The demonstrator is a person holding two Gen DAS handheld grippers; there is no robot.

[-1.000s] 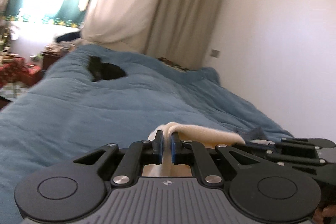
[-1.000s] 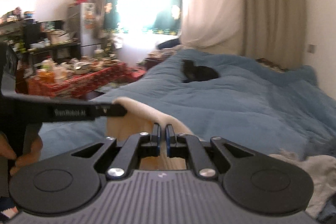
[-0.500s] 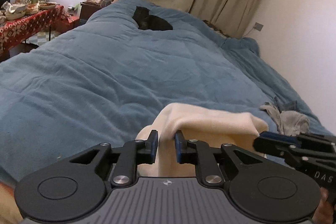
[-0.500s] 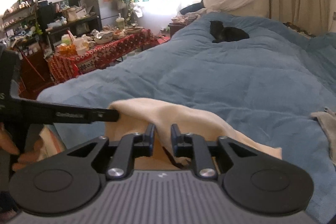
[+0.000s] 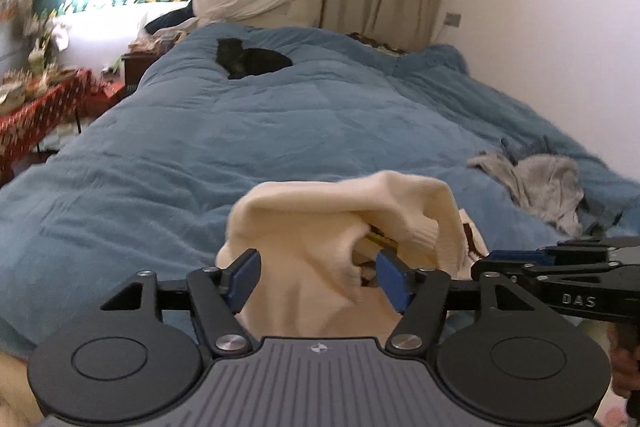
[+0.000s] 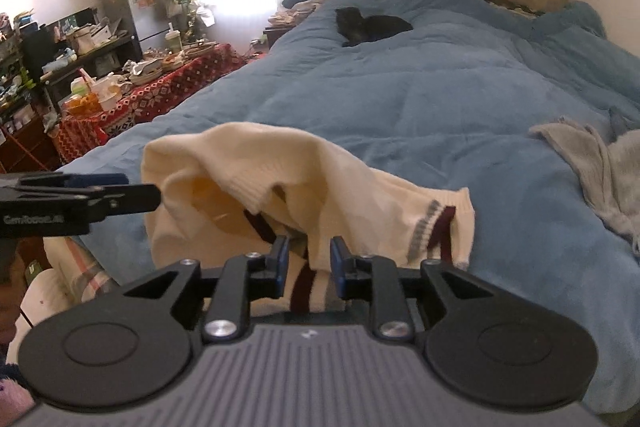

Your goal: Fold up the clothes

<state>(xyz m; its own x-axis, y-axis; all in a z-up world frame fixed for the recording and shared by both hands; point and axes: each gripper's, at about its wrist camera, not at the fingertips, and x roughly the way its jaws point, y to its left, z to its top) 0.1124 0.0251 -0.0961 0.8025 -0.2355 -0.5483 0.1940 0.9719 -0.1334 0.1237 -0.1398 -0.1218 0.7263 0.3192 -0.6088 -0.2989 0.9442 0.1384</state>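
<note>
A cream knitted sweater (image 5: 340,219) with maroon and grey stripes lies crumpled on the near edge of the blue bed (image 5: 280,131); it also shows in the right wrist view (image 6: 288,183). My left gripper (image 5: 318,277) is wide open, its jaws on either side of the sweater's bulge without clamping it. My right gripper (image 6: 308,261) is open, with a fold of the striped hem hanging loose between its jaws. Each gripper shows at the edge of the other's view.
A grey garment (image 5: 536,183) lies crumpled on the bed to the right, also in the right wrist view (image 6: 592,163). A black cat (image 6: 370,27) rests at the far end. A cluttered table with a red patterned cloth (image 6: 140,95) stands left of the bed.
Both grippers have opened and let go of the sweater, which has dropped into a heap on the bed. The left opened much wider than the right.
</note>
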